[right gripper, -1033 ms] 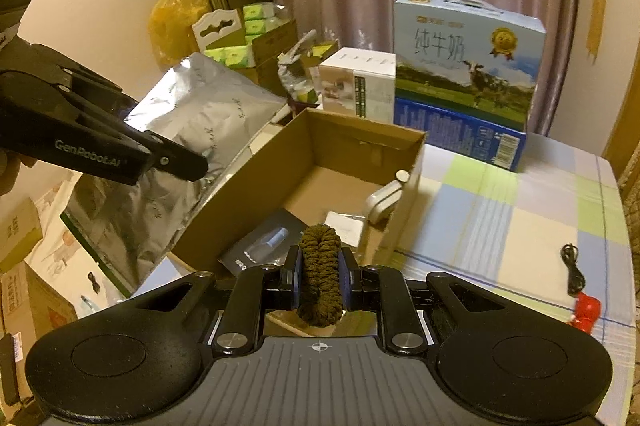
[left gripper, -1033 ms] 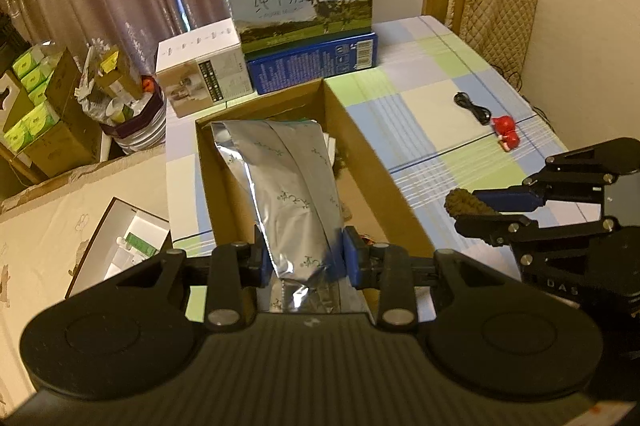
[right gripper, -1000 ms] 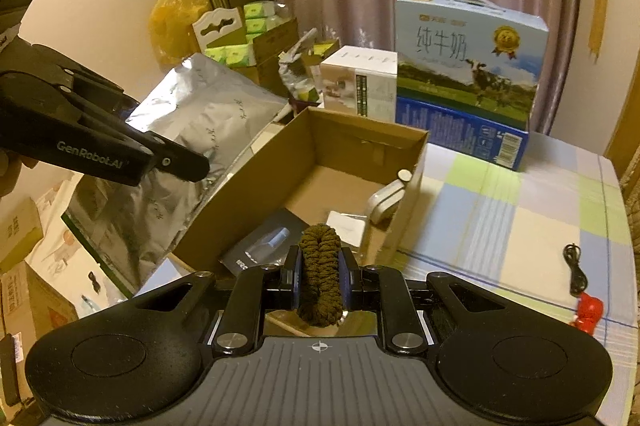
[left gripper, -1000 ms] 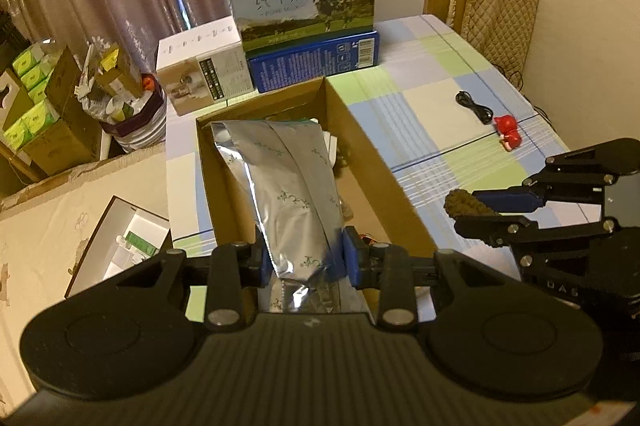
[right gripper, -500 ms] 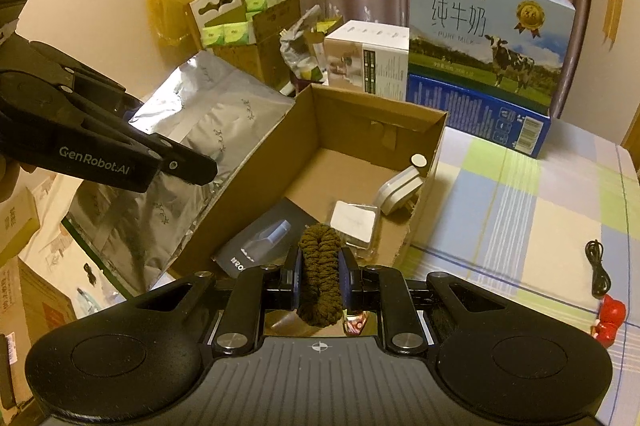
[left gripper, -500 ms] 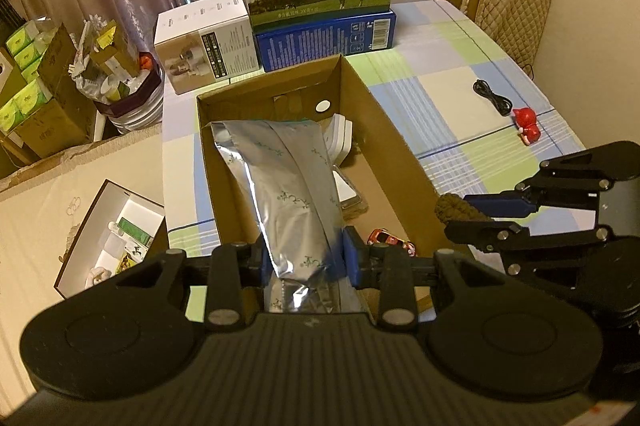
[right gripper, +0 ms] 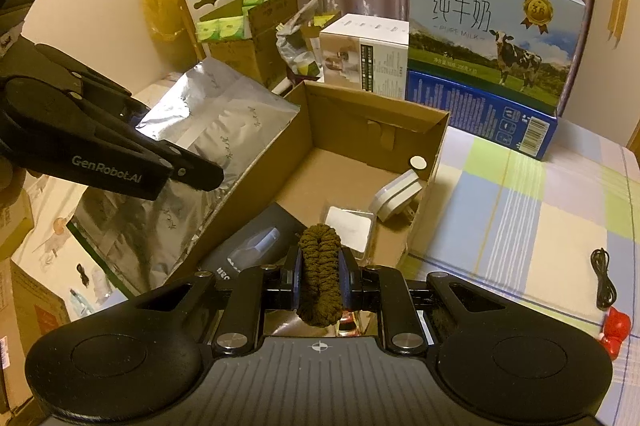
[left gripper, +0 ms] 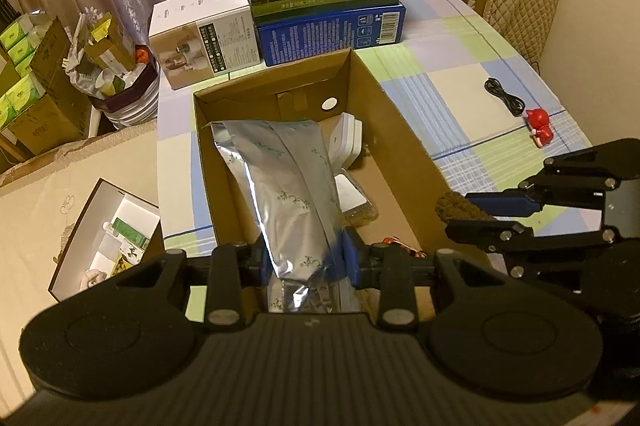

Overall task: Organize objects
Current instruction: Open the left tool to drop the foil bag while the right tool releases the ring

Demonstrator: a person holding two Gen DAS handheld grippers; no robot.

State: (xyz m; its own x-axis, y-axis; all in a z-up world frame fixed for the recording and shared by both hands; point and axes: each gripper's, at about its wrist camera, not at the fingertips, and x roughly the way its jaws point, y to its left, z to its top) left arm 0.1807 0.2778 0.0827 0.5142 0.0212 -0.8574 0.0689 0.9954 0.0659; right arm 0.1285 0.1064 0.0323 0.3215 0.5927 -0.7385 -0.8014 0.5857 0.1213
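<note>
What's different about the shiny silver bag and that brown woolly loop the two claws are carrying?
The silver foil bag is long, flat and glossy with small leaf prints; the brown braided loop is short, thick, matte and plain. The bag sticks out far past the left gripper, over the cardboard box; the loop barely clears the right gripper. Both are clamped between shut jaws above the box.

A crinkled silver foil pouch (left gripper: 288, 186) printed with small green sprigs is pinched at its lower end and leans out over the left part of the open brown cardboard box (left gripper: 400, 142) on the counter. A dark brown braided cord loop (right gripper: 320, 278), folded double, stands upright, squeezed at its middle, above the box's near end. Inside the box lie a white rounded case (right gripper: 400, 196), a flat white packet (right gripper: 348, 226) and a black card (right gripper: 256, 246).
</note>
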